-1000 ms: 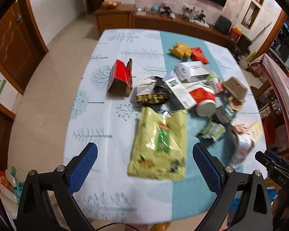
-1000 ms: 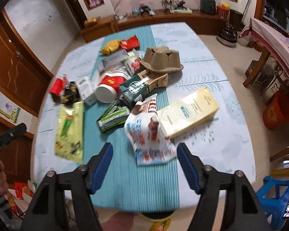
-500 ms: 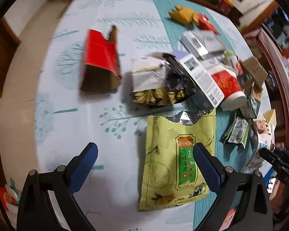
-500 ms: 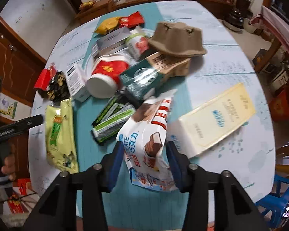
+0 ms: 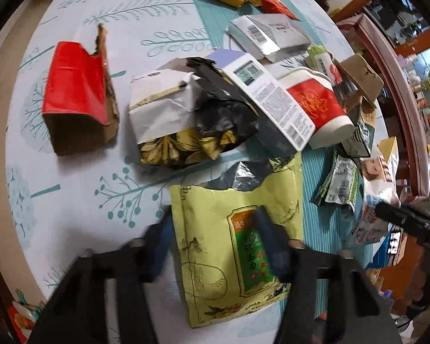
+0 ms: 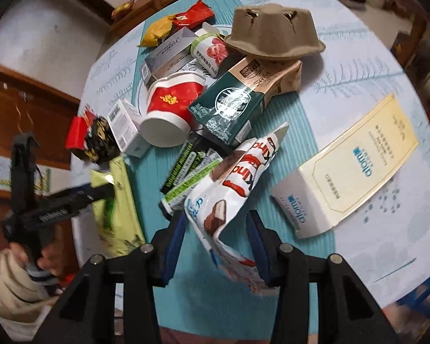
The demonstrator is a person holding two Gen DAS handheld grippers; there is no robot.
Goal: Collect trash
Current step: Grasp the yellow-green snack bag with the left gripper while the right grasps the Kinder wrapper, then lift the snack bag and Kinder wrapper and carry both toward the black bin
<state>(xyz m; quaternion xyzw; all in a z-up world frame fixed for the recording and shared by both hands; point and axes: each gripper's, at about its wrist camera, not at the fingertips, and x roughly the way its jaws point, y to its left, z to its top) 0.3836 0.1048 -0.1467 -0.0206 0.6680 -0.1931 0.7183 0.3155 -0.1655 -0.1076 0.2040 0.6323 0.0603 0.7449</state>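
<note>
Wrapper [image 6: 229,200] in right gripper [image 6: 218,246] runs lengthwise away from camera.

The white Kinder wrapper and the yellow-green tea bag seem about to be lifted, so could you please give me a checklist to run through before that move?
1. Right tongs straddle the white Kinder wrapper: ok, a pad sits on each side.
2. Right tongs fully shut on the wrapper: cannot tell; contact is unclear.
3. Left tongs around the yellow-green tea bag: ok, though blurred by motion.
4. Left tongs' grip firm: cannot tell.
5. Wrapper free of neighbours: not ok; it rests against the green-black packet.
6. Tea bag's torn top free of the black and gold bag: cannot tell; they lie very close.
</note>
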